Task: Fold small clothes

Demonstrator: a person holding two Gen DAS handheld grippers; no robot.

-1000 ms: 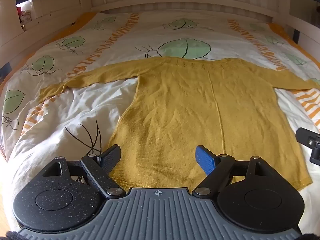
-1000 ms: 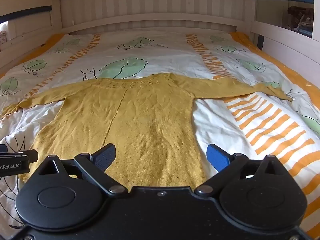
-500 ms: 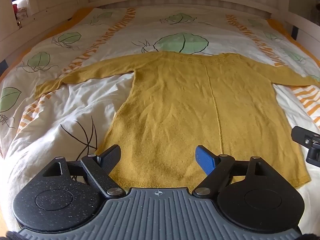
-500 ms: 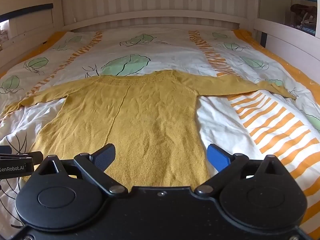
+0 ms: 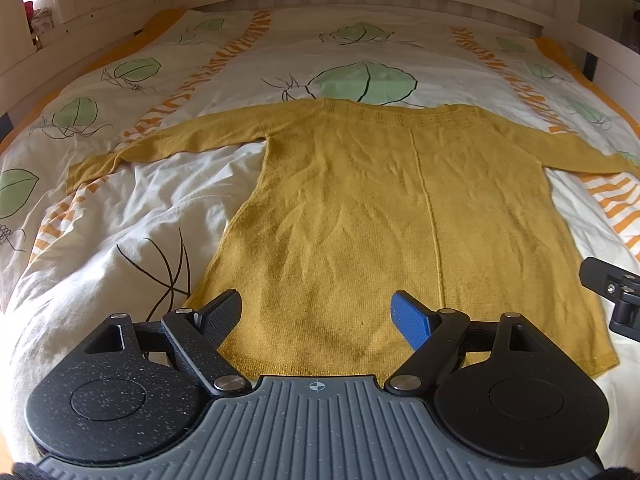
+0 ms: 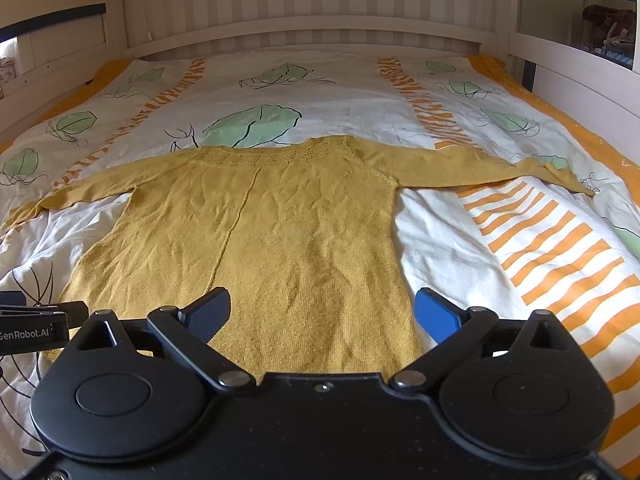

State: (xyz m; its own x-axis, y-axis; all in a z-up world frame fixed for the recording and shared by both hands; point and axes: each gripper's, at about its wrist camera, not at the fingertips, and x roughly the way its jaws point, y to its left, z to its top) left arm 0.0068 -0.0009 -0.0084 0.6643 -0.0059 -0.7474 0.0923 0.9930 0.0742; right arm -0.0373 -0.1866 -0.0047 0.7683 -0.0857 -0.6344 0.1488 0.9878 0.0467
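A mustard-yellow knit sweater (image 5: 380,208) lies flat on the bed, neckline far, hem near, both sleeves spread out sideways; it also shows in the right wrist view (image 6: 260,232). My left gripper (image 5: 316,314) is open and empty, hovering just above the hem's left half. My right gripper (image 6: 322,314) is open and empty above the hem's right corner. The right gripper's finger shows at the right edge of the left wrist view (image 5: 612,292). The left gripper shows at the left edge of the right wrist view (image 6: 36,326).
The sweater rests on a rumpled white duvet (image 5: 120,232) with green leaves and orange stripes (image 6: 548,240). A white slatted headboard (image 6: 304,28) and wooden side rails (image 6: 576,76) enclose the bed.
Both grippers have moved slightly forward and tilted down over the hem. The sweater has not moved. Both stay open.
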